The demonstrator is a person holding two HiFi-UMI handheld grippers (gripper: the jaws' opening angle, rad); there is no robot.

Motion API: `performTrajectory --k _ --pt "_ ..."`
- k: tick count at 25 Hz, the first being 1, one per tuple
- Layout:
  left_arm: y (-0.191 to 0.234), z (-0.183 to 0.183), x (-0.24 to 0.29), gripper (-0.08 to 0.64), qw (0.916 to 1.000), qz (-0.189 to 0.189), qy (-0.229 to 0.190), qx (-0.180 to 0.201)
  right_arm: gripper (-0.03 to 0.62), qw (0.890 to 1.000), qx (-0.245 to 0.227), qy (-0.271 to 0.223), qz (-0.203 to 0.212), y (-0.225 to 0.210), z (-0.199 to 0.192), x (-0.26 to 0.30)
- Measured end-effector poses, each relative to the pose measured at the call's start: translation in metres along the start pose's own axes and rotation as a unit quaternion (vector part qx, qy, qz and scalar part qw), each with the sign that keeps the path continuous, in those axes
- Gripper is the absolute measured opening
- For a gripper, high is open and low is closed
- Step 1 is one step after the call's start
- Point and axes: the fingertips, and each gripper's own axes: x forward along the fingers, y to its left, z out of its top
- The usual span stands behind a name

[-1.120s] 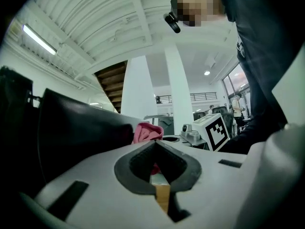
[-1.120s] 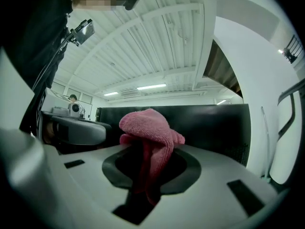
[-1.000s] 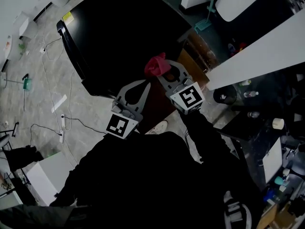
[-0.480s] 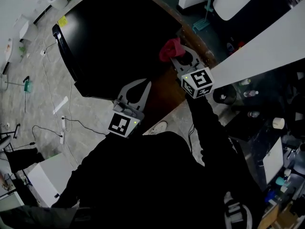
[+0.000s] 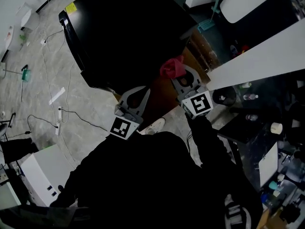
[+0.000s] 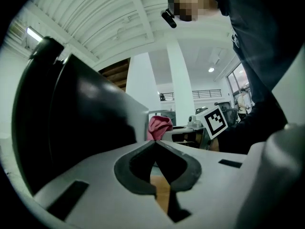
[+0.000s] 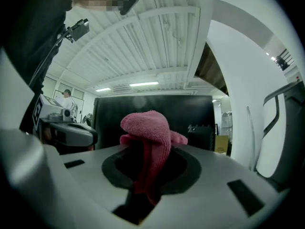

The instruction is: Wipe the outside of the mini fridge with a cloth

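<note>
Bunched pink cloth beside black mini fridge

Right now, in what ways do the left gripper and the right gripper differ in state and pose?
The left gripper is empty, its jaws closed tip to tip; the right gripper is clamped on the pink cloth. In the head view the right gripper reaches farther forward than the left gripper. Both point toward the black mini fridge.
</note>
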Motion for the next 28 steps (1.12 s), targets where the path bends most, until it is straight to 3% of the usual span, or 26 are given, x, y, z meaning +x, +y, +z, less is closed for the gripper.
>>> performTrajectory --k 5,8,14,21,28 --pt "0.015 -0.058 -0.032 0.002 0.9987 0.019 0.033 -0.035 0.091 0.997 0.016 0.046 0.053 0.072 -0.059 0.018" --pt "0.035 -0.092 -0.050 0.002 0.9965 0.043 0.050 -0.050 0.091 0.994 0.011 0.071 0.079 0.108 -0.096 0.035" --pt "0.071 -0.154 -0.078 0.002 0.9895 0.093 0.085 -0.070 0.091 0.985 0.043 0.101 0.131 0.170 -0.150 0.065" --pt "0.089 -0.193 -0.097 0.002 0.9831 0.124 0.110 -0.077 0.091 0.978 0.061 0.127 0.154 0.199 -0.183 0.091" --pt "0.084 -0.199 -0.087 0.002 0.9842 0.115 0.115 -0.070 0.089 0.977 0.070 0.123 0.159 0.191 -0.181 0.095"
